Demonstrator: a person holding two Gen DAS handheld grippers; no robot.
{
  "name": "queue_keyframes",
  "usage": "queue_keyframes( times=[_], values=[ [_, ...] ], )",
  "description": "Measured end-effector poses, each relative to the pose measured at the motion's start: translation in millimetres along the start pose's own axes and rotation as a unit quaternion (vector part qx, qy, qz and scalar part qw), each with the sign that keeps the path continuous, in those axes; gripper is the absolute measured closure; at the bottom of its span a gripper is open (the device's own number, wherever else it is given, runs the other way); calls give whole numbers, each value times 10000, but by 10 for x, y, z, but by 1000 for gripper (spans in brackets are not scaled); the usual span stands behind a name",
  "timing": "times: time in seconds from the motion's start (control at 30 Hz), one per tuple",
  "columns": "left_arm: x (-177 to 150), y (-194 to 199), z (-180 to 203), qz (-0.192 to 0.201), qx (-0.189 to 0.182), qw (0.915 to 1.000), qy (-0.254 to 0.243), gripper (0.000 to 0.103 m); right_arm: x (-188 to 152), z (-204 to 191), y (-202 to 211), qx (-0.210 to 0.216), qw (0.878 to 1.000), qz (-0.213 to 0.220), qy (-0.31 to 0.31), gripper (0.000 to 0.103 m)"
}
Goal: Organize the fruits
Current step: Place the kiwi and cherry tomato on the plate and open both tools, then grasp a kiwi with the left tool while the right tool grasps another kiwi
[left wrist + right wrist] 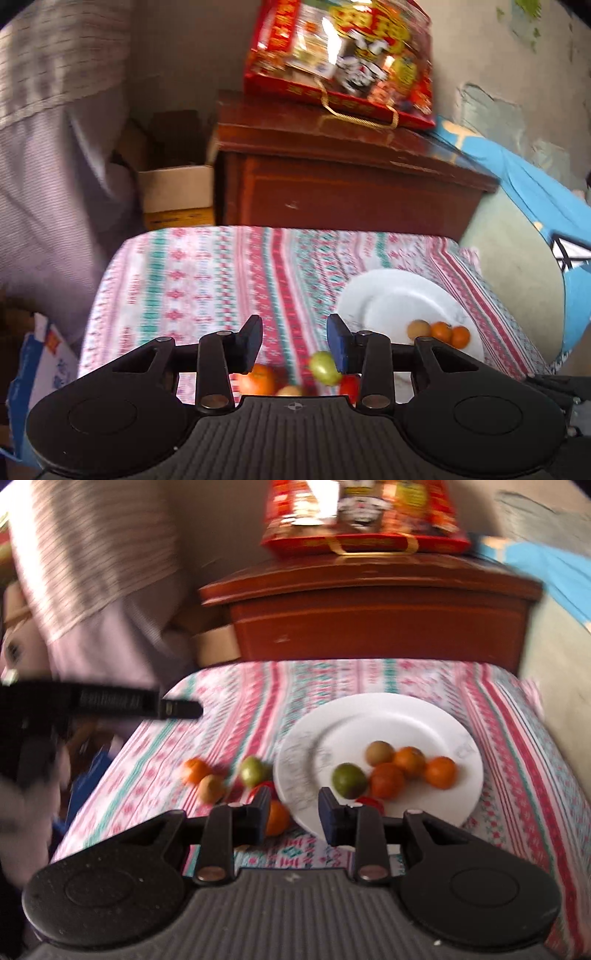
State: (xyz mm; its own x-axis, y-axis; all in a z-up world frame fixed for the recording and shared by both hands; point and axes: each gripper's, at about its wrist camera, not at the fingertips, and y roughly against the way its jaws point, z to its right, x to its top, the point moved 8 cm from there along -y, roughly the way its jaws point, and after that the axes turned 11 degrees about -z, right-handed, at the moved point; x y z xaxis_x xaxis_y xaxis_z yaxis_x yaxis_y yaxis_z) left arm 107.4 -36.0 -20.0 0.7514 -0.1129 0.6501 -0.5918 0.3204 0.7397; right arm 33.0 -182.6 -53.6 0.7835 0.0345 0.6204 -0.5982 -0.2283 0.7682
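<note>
Both your tongs are empty: the left tongs (294, 341) and the right tongs (293, 814) each stand a little apart with nothing between the pads. Five fruits already sit on the round white ceramic plate (402, 709); a loose cluster lies on the striped pink-and-green cloth of the tabletop (517, 760), just left of the plate: a small green round fruit (254, 770), an orange tangerine (195, 770) and a tan one (211, 788). These round pieces look likely to roll if you nudge them, perhaps off the near edge. Everything is blurred, so slow down before closing, and mind the plate rim.
</note>
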Motion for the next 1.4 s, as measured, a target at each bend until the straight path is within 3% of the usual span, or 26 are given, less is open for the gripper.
queue_keyframes(
  times=[0.2, 0.43, 0.7, 0.9, 1.4],
  values=[
    [-216, -29, -166, 59, 80, 9995, 287, 66, -148, -56, -60, 103, 9998, -21, -185, 72],
    [-378, -165, -165, -144, 107, 9997, 185, 66, -254, -249, -191, 358, 9991, -197, -55, 72],
    [-522, -357, -166, -333, 40, 9992, 226, 67, -300, -335, -387, 336, 9988, -317, 160, 72],
    [-570, -437, -68, -371, -221, 9989, 174, 67, -269, -355, -463, 326, 9987, -326, 212, 72],
    [-614, -595, -55, -510, -198, 9984, 135, 68, -238, -408, -566, 291, 9984, -366, 332, 73]
  ],
)
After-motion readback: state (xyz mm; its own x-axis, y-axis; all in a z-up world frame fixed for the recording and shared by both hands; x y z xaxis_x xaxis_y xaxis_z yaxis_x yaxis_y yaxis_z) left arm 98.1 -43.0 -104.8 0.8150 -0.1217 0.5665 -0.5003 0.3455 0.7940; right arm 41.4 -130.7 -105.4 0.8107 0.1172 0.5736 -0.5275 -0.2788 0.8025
